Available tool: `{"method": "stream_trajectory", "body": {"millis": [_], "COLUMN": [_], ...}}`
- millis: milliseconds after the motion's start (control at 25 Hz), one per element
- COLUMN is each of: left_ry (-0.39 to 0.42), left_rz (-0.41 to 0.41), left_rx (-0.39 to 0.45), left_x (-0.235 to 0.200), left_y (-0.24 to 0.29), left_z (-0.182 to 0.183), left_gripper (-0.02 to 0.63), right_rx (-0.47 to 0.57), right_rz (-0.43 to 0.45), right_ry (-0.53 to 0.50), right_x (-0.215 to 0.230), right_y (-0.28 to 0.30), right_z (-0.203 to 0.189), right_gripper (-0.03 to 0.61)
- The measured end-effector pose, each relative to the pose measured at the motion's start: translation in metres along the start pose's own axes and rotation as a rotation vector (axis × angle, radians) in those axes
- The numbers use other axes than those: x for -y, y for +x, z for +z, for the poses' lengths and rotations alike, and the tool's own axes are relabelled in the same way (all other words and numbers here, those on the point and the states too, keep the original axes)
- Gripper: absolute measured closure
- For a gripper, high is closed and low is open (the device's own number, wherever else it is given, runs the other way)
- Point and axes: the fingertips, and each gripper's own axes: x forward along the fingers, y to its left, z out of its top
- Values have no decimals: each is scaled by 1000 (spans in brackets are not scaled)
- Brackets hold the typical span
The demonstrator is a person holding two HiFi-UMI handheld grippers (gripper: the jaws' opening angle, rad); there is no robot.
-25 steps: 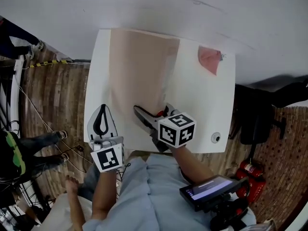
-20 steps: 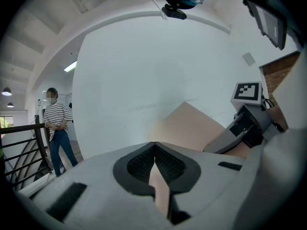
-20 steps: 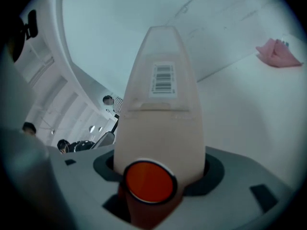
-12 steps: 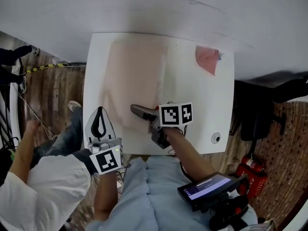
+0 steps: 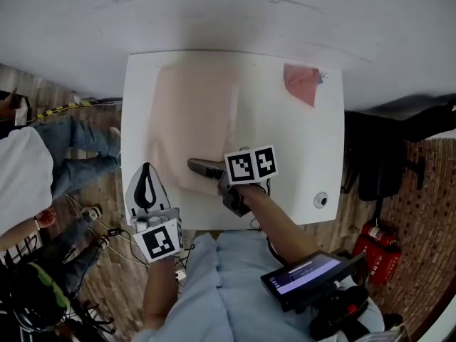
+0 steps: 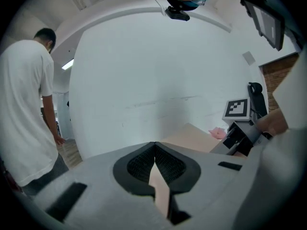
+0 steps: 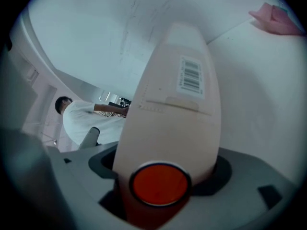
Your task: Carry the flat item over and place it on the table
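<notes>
The flat item [image 5: 196, 120] is a large beige envelope lying on the white table [image 5: 292, 148]. In the right gripper view the flat item [image 7: 175, 109] shows a barcode label and a red round button at its near end. My right gripper [image 5: 205, 168] rests low on the item's near edge. Its jaws have just been opening; the item's near end lies between them, with dark gaps at both pads. My left gripper [image 5: 147, 184] hovers at the table's front left corner, beside the item, tips together. A thin beige sliver shows between its pads [image 6: 144, 169]; what it is stays unclear.
A pink crumpled thing [image 5: 303, 84] lies at the table's far right corner. A small round fitting [image 5: 320, 200] sits near the front right edge. A person in a white shirt [image 5: 21, 169] stands left of the table, a black chair [image 5: 377, 169] to the right. A white wall runs behind.
My right gripper has rolled and sunk toward the table, and the envelope's near end has come down flatter with it. The left gripper stayed put. The bystanders on the left shifted.
</notes>
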Motion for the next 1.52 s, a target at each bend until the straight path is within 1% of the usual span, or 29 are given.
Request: {"method": "stream_trajectory", "body": {"millis": [160,320,440,640,840,1080,1520], "left_ry": [-2,0,2,6,5,4,4], "left_rz": [-8,-16,-19,-19,-19,-17,-18], "left_rx": [-1,0,2,0,-4,-3,-9], "left_x": [0,0,1,0,-2,-1,2], "left_y": [1,2,1,0,-1,-5,-7], "left_z": [-1,-2,-2,-3,-4,-4,-5], "left_gripper": [604,604,604,604,604,604,604], "right_rx": [6,17,19,22,24,21,11], "right_rz": [-46,-109,-128,-192,-227,-256,-246], "right_ry": [-37,-105,-118,-157,-169,-173,-153], "right_x": [5,10,13,23,30,42,51], "right_y": [0,-2,-2,-6,-5,-6,-4], "right_z": [2,5,6,7,6,0,-6], "right_gripper": [167,130,123,83,64,44,38]}}
